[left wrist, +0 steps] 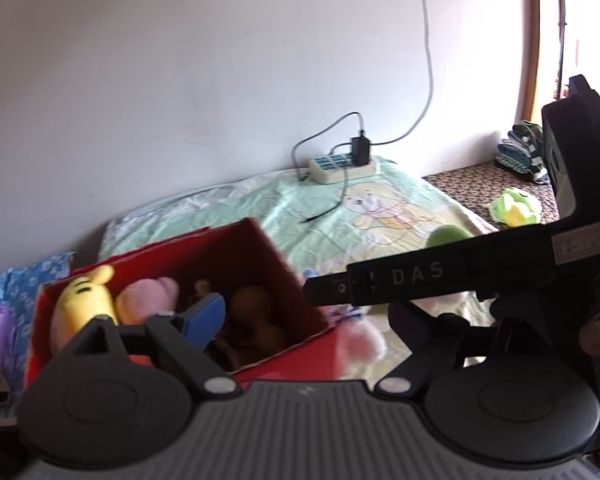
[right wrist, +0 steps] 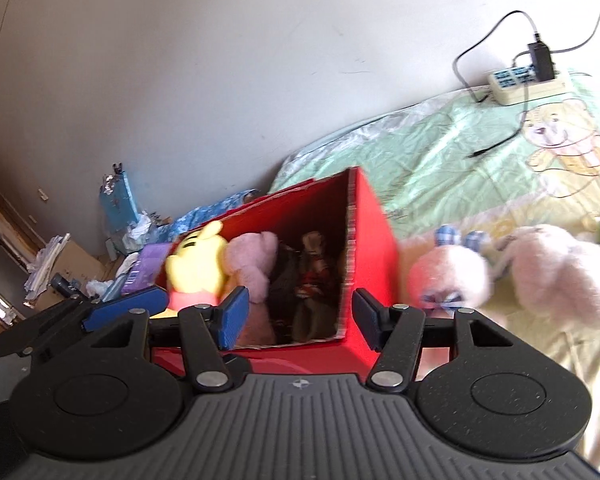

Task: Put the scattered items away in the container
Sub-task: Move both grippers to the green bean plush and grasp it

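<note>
Both tools are between picks: the right tool (right wrist: 296, 318) gapes empty before the red box (right wrist: 370, 236), the left tool's (left wrist: 300, 312) spread cannot be told, and the pink plush (right wrist: 452, 276) to the right is probably next.

- Left gripper (left wrist: 296, 320): black matte plastic linkage arms, round disc housings, ribbed grey body, silver pivot screws, blue ribbed finger pad (left wrist: 206, 318).
- Right gripper (right wrist: 298, 318): same black-and-grey build, small compass-like mark on the ribbed body; blue pad (right wrist: 234, 316) left of that mark, dark pad right.
- Seen from the left camera, right unit's black bar reads "DAS", white label beside it.
</note>
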Tool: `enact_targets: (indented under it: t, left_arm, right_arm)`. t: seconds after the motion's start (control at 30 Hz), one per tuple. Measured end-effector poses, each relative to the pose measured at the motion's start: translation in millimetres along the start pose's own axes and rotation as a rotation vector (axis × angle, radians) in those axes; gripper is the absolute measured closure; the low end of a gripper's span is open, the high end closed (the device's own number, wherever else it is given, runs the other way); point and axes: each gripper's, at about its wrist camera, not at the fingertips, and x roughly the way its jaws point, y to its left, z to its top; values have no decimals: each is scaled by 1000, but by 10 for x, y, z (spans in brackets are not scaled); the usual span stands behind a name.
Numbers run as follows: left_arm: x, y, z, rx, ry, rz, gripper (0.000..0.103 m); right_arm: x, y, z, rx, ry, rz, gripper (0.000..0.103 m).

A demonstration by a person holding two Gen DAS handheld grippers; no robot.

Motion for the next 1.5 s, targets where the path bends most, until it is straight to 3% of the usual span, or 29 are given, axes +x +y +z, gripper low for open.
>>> enact_targets:
  t: [0.3, 0.67, 0.83, 0.97, 1.17, 1.5]
  left_arm:
    - [829, -730, 198, -30, 125, -152, 13]
    - [1649, -1390, 497, -10, 165, -216, 8]
    - [2007, -1653, 558, 28, 201, -240, 10]
    - [2245, -1796, 555, 69, 243, -254, 26]
    - [2521, -1798, 528, 52, 276, -275, 28]
    - [2661, -1726, 499, 34, 266, -252, 32]
  right_arm:
    - [-362, -1103, -1, 159, 2, -189, 43]
    - [-632, -2073, 184, 306, -41, -278, 43]
    - [-492, -2393, 299, 368, -11, -257, 38]
    - [-316, -2636, 331, 453, 35, -202, 38]
    - [-170, -2714, 376, 450, 56, -162, 36]
    - [111, -2857, 397, 493, 93, -77, 29]
